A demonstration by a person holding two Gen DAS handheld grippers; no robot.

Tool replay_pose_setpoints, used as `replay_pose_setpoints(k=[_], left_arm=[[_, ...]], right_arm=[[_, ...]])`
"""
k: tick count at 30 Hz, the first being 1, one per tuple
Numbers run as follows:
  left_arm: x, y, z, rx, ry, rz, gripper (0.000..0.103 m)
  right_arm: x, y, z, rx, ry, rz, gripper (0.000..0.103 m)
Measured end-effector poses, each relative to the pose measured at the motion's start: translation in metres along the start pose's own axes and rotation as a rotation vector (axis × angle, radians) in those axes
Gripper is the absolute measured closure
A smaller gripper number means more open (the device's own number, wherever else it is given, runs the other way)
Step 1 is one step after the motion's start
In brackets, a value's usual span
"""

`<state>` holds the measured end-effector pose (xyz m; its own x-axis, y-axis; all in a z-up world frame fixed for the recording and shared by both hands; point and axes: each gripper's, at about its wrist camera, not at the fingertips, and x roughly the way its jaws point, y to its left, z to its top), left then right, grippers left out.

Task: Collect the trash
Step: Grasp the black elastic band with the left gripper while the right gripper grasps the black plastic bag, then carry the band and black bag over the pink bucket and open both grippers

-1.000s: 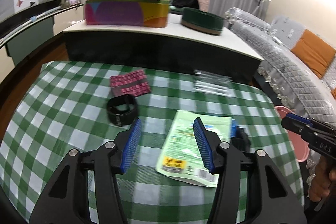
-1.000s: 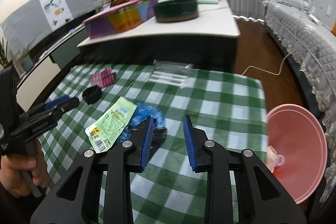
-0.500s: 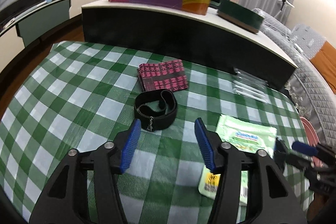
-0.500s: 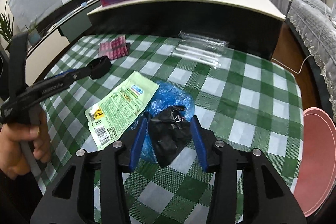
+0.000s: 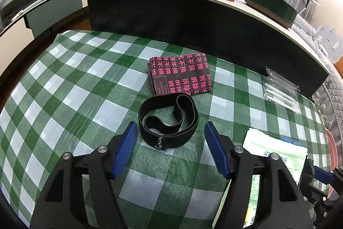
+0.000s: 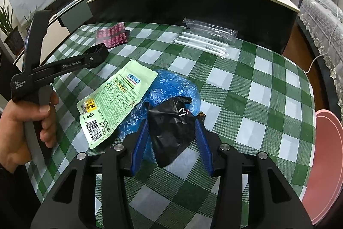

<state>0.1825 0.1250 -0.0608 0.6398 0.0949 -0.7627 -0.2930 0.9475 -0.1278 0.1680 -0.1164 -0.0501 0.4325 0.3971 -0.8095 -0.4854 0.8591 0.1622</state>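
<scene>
Black crumpled wrapper sits between my right gripper blades, jaws spread and not yet closed, over the blue plastic bag and beside the green pouch. Nothing looks collected so far; the pink bin waits at the table's edge. My left gripper hovers low, jaws wide, just short of the black band; I judge that grab is next.

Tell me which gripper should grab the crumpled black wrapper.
Right. The right gripper has open jaws already flanking the crumpled black wrapper; the left gripper faces the black elastic band.
</scene>
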Motion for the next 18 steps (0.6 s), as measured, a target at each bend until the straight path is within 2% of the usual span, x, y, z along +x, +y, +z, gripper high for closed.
replay_pose_setpoints(k=[2,4,5,6,8,11,18], left_arm=[[0.002,0.0,0.0,-0.003,0.008,-0.003,0.057],[0.002,0.0,0.0,-0.003,0.006,-0.001,0.062],[0.001,0.0,0.0,-0.001,0.006,-0.002,0.071],[0.0,-0.001,0.0,0.001,0.005,-0.005,0.076],[-0.002,-0.001,0.0,0.004,-0.002,-0.007,0.078],[-0.006,-0.002,0.0,0.007,-0.006,-0.016,0.087],[-0.018,-0.011,-0.003,0.035,-0.031,-0.035,0.09]], right_arm=[[-0.002,0.0,0.0,-0.002,-0.003,0.002,0.065],[-0.005,0.0,0.001,-0.008,-0.013,0.002,0.072],[-0.006,0.0,0.001,-0.008,-0.017,0.0,0.075],[-0.007,-0.001,0.002,-0.007,-0.02,-0.001,0.075],[-0.011,-0.004,0.002,0.005,-0.028,-0.003,0.075],[-0.018,-0.008,0.002,0.017,-0.044,-0.01,0.076],[-0.037,-0.017,0.001,0.037,-0.089,-0.027,0.076]])
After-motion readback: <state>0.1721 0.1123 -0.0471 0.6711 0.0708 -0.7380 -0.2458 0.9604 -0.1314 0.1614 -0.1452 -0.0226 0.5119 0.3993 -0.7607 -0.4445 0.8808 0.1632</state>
